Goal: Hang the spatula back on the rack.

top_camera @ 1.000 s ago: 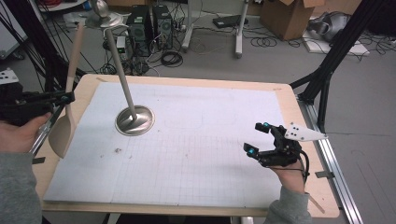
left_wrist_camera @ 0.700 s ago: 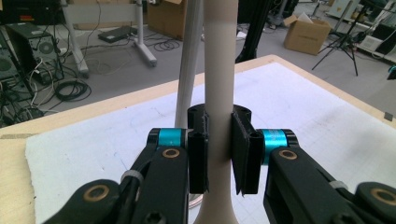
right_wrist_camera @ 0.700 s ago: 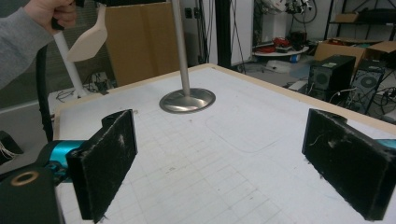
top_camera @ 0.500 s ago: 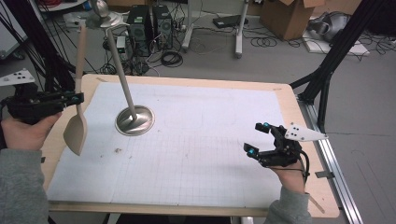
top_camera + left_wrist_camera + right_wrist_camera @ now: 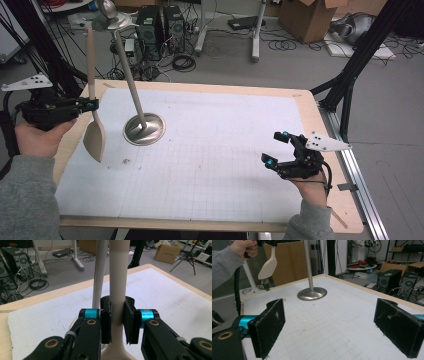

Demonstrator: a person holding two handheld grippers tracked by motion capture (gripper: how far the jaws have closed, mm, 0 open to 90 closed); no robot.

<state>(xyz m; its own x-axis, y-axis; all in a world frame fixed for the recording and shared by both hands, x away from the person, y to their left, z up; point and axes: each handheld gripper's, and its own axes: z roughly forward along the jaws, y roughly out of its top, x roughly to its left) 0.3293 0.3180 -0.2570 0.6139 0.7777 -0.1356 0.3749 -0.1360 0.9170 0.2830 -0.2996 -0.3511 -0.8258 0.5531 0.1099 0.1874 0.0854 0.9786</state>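
Left gripper [image 5: 90,105] sits at the left edge of the table, held in the person's left hand [image 5: 37,137], jaws pinched on the handle of a pale wooden spatula with a flat rounded blade [image 5: 94,140]. In the left gripper view the two black pads clamp the round handle [image 5: 117,312] from both sides, flush contact. The spatula hangs roughly upright: handle up, blade down, off the surface, over the left margin of the white gridded paper sheet [image 5: 210,160]. The grey three-cornered plate [image 5: 26,82] rides on top of this gripper.

Right gripper [image 5: 278,147] is near the table's right edge in the person's right hand [image 5: 314,187], jaws spread wide, nothing between them. The right gripper view shows both black pads [image 5: 268,327] far apart, bare paper in the gap. It hovers low over the sheet, well apart from the spatula.

Just beside the spatula blade stands a silver metal stand with a round domed base and a thin tilted pole [image 5: 144,129]; base rests on the paper, pole leans up and away toward the far-left corner. In the left gripper view the pole [image 5: 98,277] rises right behind the spatula handle; contact can't be told. Spatula and stand base don't touch in the high view.

The light plywood table [image 5: 330,150] borders the sheet on all sides. The grey floor behind holds cables, black computer towers [image 5: 160,25] and a cardboard box [image 5: 305,15].
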